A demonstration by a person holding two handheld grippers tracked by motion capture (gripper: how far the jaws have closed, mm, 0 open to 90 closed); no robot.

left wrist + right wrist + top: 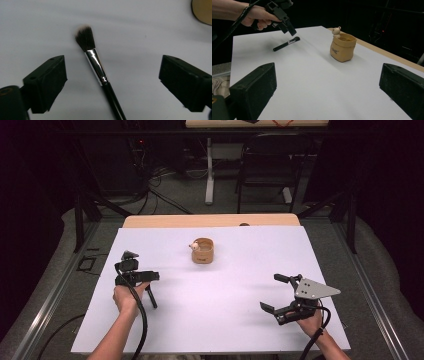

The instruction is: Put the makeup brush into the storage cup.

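- Left tongs (150, 296): hanging over the makeup brush (97, 68), jaws wide, one each side of it, nothing pinched. No pad touching the brush as far as the left gripper view shows.
- Step in hand, my read: you're lining up to grab the brush. Come straight down, keep the shaft centred between the jaws, close on the black handle (113, 102) just behind the silver ferrule (96, 65). Don't squeeze the bristles.
- Brush lies flat on the white bench (225, 320), so get the pads right down to the sheet or they may slip over the thin, round shaft and roll it.
- Brush look: dark bristle head (85, 38) with pale tips, shiny silver ferrule, slim black handle. Lies slanted in the left gripper view, bristles away from you.
- Brush place: well left of the pouch-shaped cup (203, 251), nearer you than the cup.
- Cup: tan, little bear figure (336, 31) on its rim, upright mid-bench, likely where the brush goes.
- Right tongs (276, 295): well right of the cup, near your edge, jaws wide, empty, hovering low. Keep them parked there.
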